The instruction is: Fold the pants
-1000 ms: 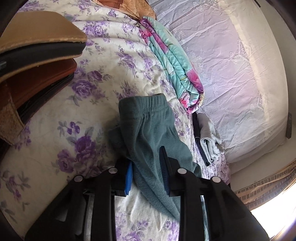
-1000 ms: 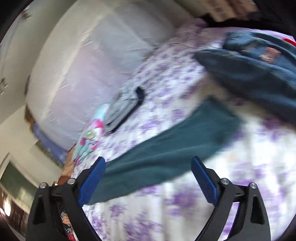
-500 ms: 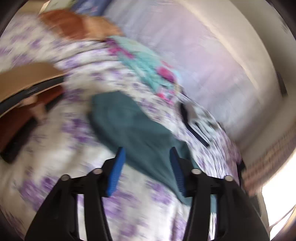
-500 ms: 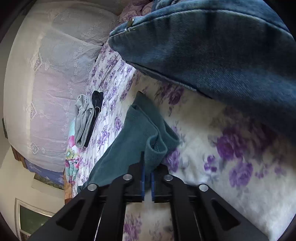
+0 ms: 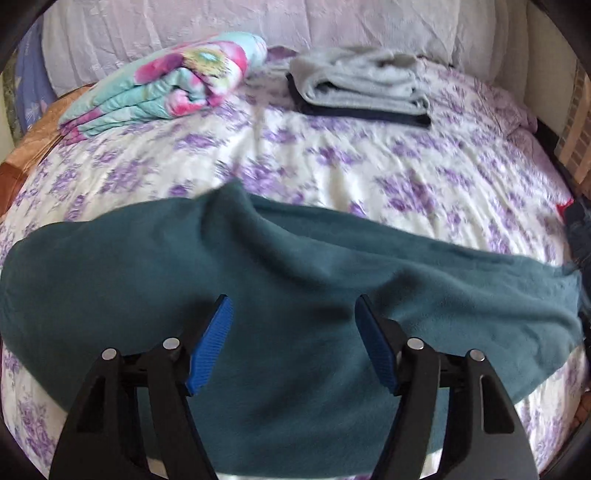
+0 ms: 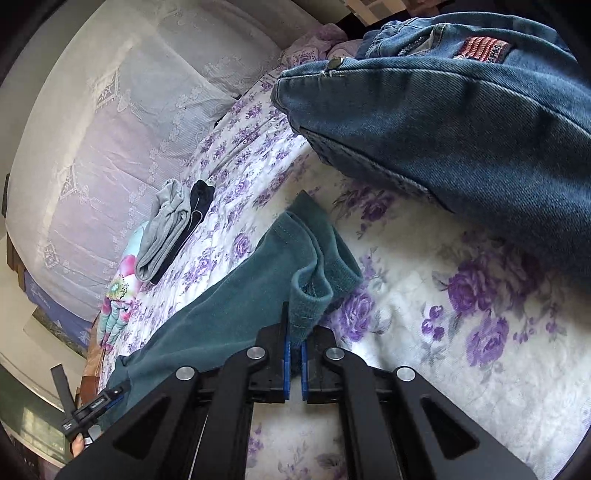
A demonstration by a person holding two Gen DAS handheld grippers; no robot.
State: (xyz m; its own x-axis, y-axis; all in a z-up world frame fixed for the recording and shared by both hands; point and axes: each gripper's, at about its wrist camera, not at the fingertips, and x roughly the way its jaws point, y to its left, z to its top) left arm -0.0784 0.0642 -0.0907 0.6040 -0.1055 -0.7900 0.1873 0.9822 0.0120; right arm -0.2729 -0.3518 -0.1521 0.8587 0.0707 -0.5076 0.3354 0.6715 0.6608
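From the left wrist we see our left gripper (image 5: 293, 317) spread wide, holding nothing, above the teal pants (image 5: 258, 280), which lie stretched across the floral bedsheet (image 5: 369, 166). Beyond them a folded floral blanket (image 5: 173, 81) and a stack of folded grey and dark clothes (image 5: 362, 86) sit near the pillows (image 5: 258, 22).

From the right wrist, our right gripper (image 6: 294, 350) is pressed together, pinching a cuff end of the pants (image 6: 236, 291). Blue jeans (image 6: 461, 122) lie just beside that end.
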